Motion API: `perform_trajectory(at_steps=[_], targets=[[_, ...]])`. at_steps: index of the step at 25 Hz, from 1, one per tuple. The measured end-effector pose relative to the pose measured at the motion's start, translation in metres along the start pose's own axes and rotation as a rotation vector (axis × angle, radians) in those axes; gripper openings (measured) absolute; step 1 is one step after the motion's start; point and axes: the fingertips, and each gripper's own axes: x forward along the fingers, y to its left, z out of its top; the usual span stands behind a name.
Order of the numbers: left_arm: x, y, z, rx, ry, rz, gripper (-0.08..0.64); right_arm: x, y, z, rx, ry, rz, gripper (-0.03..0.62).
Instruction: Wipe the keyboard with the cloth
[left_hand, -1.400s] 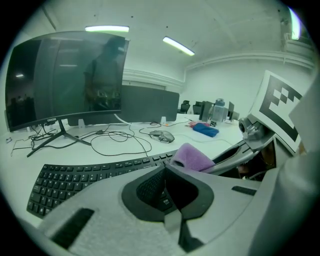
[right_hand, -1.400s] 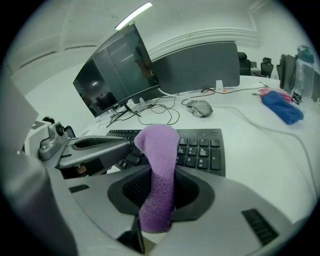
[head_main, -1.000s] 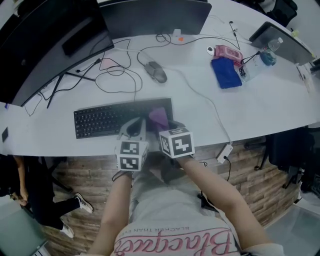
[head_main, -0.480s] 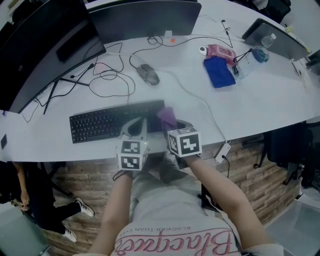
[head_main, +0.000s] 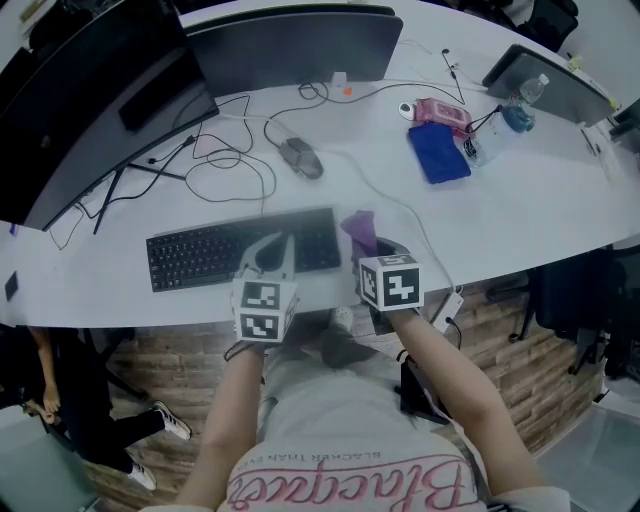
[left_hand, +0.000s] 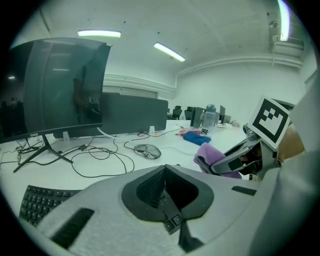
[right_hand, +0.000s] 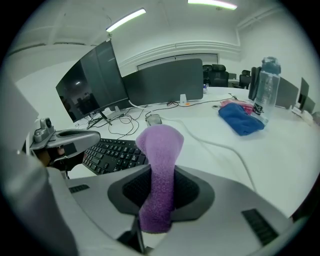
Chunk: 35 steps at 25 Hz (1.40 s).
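As I scan from the left: a dark monitor (head_main: 90, 100) stands at the back-left of the white desk (head_main: 520, 215), with loose cables in front of it. Next comes the black keyboard (head_main: 215, 255), flat and close to the desk's front edge.

The left gripper (head_main: 272, 245) is over the keyboard's near edge, toward its right half. Its jaws are closed together with nothing between them. I can't tell whether it presses on the keyboard or only hovers. Well behind it lies a mouse (head_main: 301, 157), untouched.

The right gripper (head_main: 378, 248) sits just beside the keyboard's right end. Its jaws are clamped on the purple cloth (right_hand: 161, 165), and a fold of it pokes out past the tips. The cloth is over bare desk, off the keys, and I can't tell whether it touches the surface. Farther right and back are a blue cloth (head_main: 438, 152) and a bottle (head_main: 505, 125), well apart from the work.

My read is that the wiping step is in hand but between strokes, since no fabric is on the keys now. The next move probably calls for carrying the cloth back left over the key rows. It would then be lowered until the fabric meets the key tops and dragged along them with light pressure. The left gripper likely needs to steady the keyboard so it doesn't slide.
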Motion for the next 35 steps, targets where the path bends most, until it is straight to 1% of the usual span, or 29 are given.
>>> perform_trajectory(at_steps=[4, 7, 14, 19, 23, 28, 35], targets=[[-0.012, 0.009, 0.019, 0.008, -0.046, 0.01, 0.006, -0.014, 0.004, 0.02, -0.008, -0.055, -0.005, 0.095], [-0.022, 0.016, 0.033, 0.007, -0.082, 0.02, 0.006, -0.026, 0.013, 0.041, -0.009, -0.117, -0.004, 0.095], [-0.047, 0.03, 0.062, 0.038, -0.154, 0.043, 0.006, -0.053, 0.049, 0.089, -0.048, -0.257, 0.032, 0.095], [-0.072, 0.043, 0.087, 0.063, -0.217, 0.069, 0.006, -0.068, 0.089, 0.118, -0.101, -0.341, 0.075, 0.095], [-0.096, 0.057, 0.11, 0.087, -0.281, 0.099, 0.006, -0.08, 0.128, 0.141, -0.142, -0.415, 0.133, 0.095], [-0.13, 0.08, 0.136, 0.109, -0.361, 0.155, 0.006, -0.099, 0.183, 0.167, -0.232, -0.523, 0.2, 0.095], [-0.163, 0.097, 0.157, 0.133, -0.436, 0.197, 0.007, -0.137, 0.247, 0.193, -0.361, -0.723, 0.234, 0.095]])
